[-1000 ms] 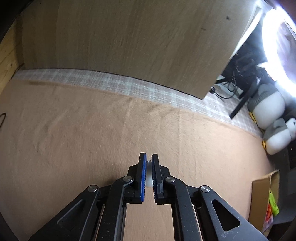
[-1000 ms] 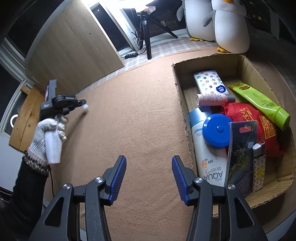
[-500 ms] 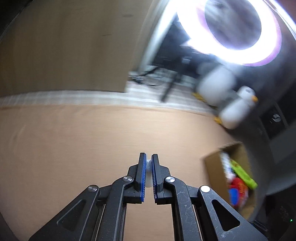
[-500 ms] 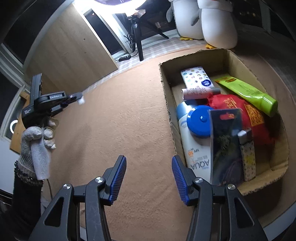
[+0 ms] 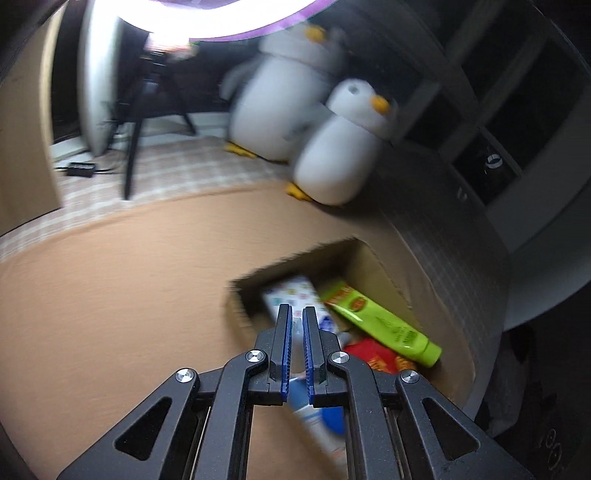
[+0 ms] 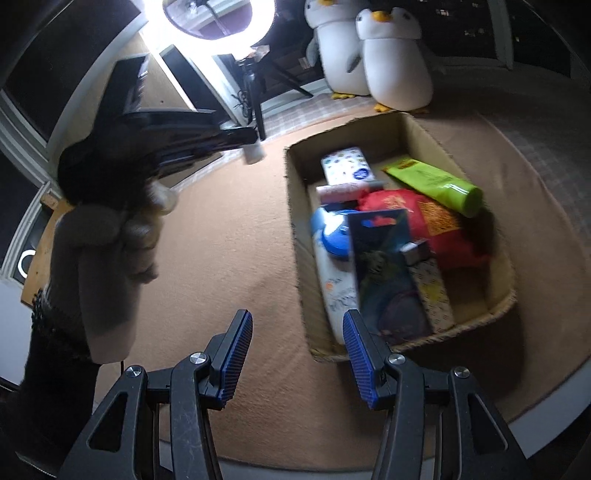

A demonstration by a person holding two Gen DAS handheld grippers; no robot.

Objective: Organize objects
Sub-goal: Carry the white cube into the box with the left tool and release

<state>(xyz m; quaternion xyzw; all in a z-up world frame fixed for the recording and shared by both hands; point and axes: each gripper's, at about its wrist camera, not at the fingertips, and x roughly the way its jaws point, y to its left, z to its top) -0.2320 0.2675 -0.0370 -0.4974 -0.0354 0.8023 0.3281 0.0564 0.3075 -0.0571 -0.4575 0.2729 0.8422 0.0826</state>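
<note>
A cardboard box (image 6: pixel 295 206) sits on the tan carpet and holds a green tube (image 6: pixel 436 182), a red pouch (image 6: pixel 424 221), a white sunscreen bottle (image 6: pixel 332 280), a dark card packet (image 6: pixel 388 266), a lighter (image 6: pixel 432 288) and a patterned white pack (image 6: pixel 345 170). In the right wrist view my left gripper (image 6: pixel 251 142) hangs above the carpet left of the box, shut on a small white object (image 6: pixel 253 153). From the left wrist view that gripper (image 5: pixel 297 314) points down at the box (image 5: pixel 373 266). My right gripper (image 6: pixel 297 354) stands open and empty over the carpet by the box's near left corner.
Two plush penguins (image 6: pixel 395 62) stand behind the box. A bright ring light (image 6: pixel 218 18) on a tripod (image 6: pixel 255 99) and a wooden panel (image 6: pixel 173 92) are at the back left. A gloved hand (image 6: pixel 107 258) carries the left gripper. Grey flooring borders the carpet on the right.
My left gripper has swung right across the carpet toward the box, still shut on the small white object. The right gripper drifted slightly and stayed open.
</note>
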